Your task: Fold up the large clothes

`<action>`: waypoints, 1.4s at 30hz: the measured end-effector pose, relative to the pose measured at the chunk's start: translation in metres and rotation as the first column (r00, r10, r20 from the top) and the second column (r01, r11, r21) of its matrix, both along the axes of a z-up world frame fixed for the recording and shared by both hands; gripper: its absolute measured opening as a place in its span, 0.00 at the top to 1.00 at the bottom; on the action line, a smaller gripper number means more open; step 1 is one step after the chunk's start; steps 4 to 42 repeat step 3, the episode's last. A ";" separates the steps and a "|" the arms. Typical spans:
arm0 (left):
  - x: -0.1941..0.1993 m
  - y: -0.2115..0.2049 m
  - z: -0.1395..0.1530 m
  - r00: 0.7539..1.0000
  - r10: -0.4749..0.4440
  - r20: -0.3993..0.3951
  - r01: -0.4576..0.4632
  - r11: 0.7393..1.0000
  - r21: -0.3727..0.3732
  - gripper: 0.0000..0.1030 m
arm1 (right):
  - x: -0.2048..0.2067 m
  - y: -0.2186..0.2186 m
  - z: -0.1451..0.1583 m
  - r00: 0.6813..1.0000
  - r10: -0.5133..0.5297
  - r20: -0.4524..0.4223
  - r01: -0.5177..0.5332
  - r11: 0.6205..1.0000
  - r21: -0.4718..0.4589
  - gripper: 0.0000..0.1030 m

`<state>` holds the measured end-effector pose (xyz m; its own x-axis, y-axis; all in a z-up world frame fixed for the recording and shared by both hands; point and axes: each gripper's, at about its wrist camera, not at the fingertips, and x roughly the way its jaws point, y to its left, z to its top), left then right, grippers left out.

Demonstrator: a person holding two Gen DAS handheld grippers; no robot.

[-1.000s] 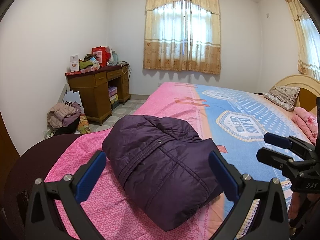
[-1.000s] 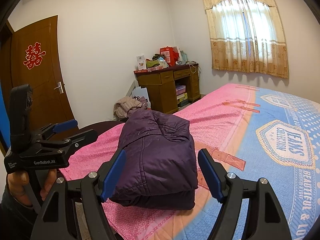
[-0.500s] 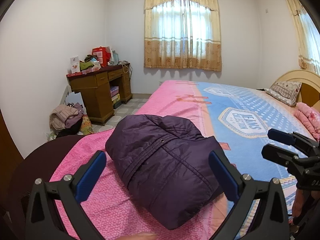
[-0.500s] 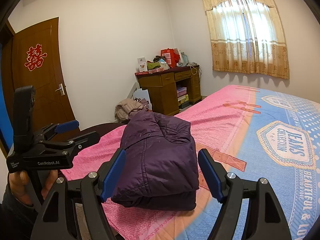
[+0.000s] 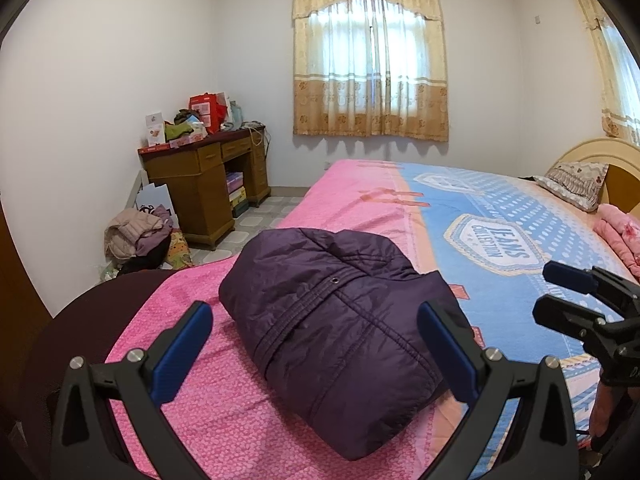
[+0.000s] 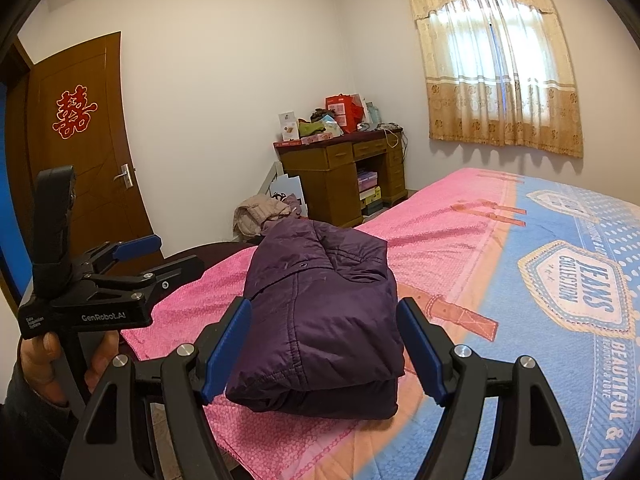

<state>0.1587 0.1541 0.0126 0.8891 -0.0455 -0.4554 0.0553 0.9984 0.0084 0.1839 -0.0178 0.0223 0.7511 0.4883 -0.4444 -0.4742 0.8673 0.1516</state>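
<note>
Purple padded jacket (image 5: 344, 320), folded into a compact bundle, lies at frame centre on the pink end of the bed (image 5: 500, 216). Nothing has shifted over the last second. Left claw (image 5: 316, 352) and right claw (image 6: 324, 348) hover open, empty: folding appears complete.

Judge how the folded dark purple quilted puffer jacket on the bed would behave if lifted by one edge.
The folded dark purple quilted puffer jacket looks soft and puffy, so it would probably sag and unfold. Its smooth, slightly shiny shell may slip between pads. Likely light for its bulk.
</note>
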 end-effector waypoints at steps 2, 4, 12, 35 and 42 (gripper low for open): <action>0.000 0.001 0.000 1.000 0.002 0.007 -0.002 1.000 -0.007 0.00 | 0.001 0.000 -0.001 1.000 -0.001 -0.003 0.001 1.000 0.001 0.27; 0.000 0.001 0.000 1.000 -0.002 0.007 0.002 1.000 -0.006 0.00 | 0.001 0.000 -0.002 1.000 -0.002 -0.004 0.002 1.000 0.001 0.27; 0.000 0.001 0.000 1.000 -0.002 0.007 0.002 1.000 -0.006 0.00 | 0.001 0.000 -0.002 1.000 -0.002 -0.004 0.002 1.000 0.001 0.27; 0.000 0.001 0.000 1.000 -0.002 0.007 0.002 1.000 -0.006 0.00 | 0.001 0.000 -0.002 1.000 -0.002 -0.004 0.002 1.000 0.001 0.27; 0.000 0.001 0.000 1.000 -0.002 0.007 0.002 1.000 -0.006 0.00 | 0.001 0.000 -0.002 1.000 -0.002 -0.004 0.002 1.000 0.001 0.27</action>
